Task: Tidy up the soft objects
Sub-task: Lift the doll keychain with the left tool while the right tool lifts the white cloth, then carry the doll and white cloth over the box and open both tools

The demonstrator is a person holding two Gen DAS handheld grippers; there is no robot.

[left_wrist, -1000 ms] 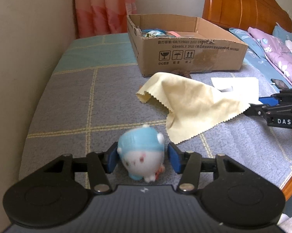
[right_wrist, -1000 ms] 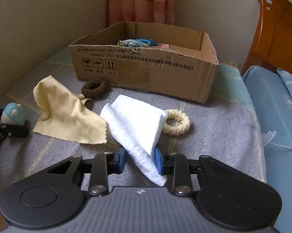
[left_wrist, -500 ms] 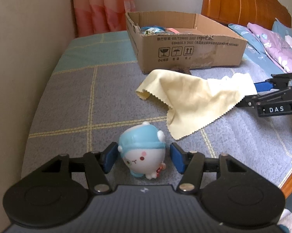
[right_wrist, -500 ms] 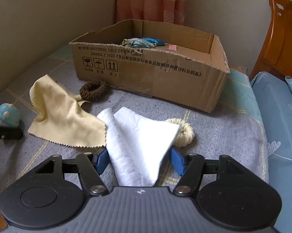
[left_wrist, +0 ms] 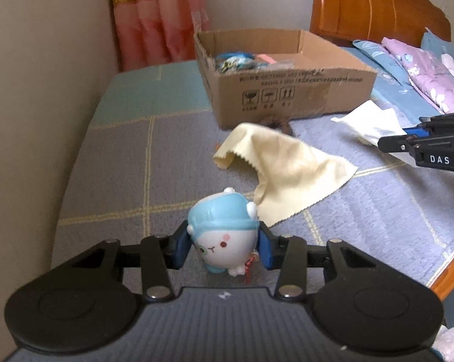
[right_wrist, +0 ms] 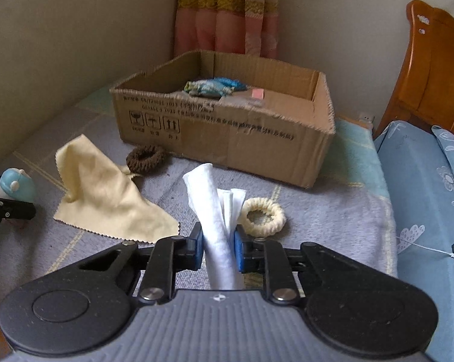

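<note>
Both claws grip: my left claw (left_wrist: 223, 249) is closing on the blue toy (left_wrist: 222, 235), my right claw (right_wrist: 217, 246) pinches the white cloth (right_wrist: 216, 211).

The toy (left_wrist: 223, 235) looks like smooth, glossy plastic or vinyl, while the white cloth (right_wrist: 219, 226) is soft, matt and fleecy. At twelve o'clock the box (right_wrist: 227, 138) is rough, matt corrugated cardboard with ragged edges. The yellow cloth (left_wrist: 287, 169) is thin and matt with pinked edges, the bed cover (left_wrist: 121, 166) nubbly woven fabric, the headboard (left_wrist: 371, 3) varnished glossy wood.
</note>
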